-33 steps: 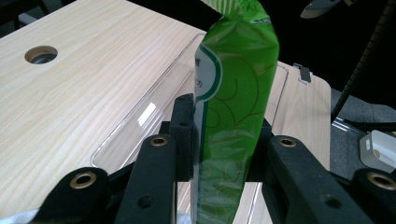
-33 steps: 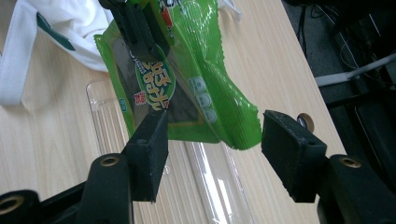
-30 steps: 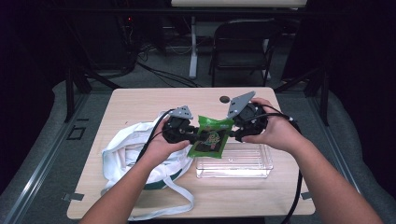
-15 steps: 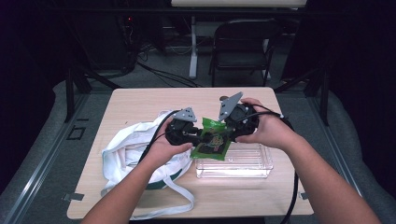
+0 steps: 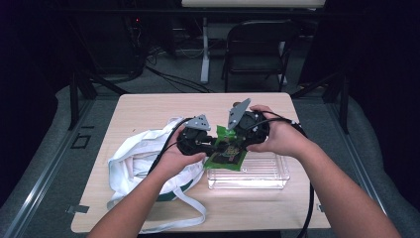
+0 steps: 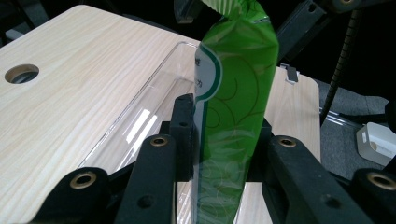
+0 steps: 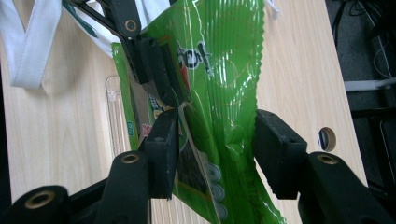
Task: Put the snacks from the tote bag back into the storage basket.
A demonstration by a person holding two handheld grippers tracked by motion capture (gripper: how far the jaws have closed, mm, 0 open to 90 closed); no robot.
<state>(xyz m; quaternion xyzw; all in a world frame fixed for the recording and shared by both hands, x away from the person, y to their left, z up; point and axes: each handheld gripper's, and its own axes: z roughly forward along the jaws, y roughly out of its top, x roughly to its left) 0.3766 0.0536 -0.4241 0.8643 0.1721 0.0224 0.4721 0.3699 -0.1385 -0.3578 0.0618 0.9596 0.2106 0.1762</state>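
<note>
left gripper (image 5: 210,144): clamped on green snack bag (image 5: 227,151) | right gripper (image 5: 232,136): jaws just been closing, bag between them, right pad not yet touching | bag held above table (image 5: 148,106), at clear plastic box (image 5: 267,173) edge | white tote bag (image 5: 141,163) left

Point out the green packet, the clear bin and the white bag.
green packet (image 5: 229,153), high view, its printed front between the two tools.
clear bin (image 5: 267,173), high view, its near long wall.
white bag (image 5: 136,161), high view, the crumpled cloth left of the hands.
</note>
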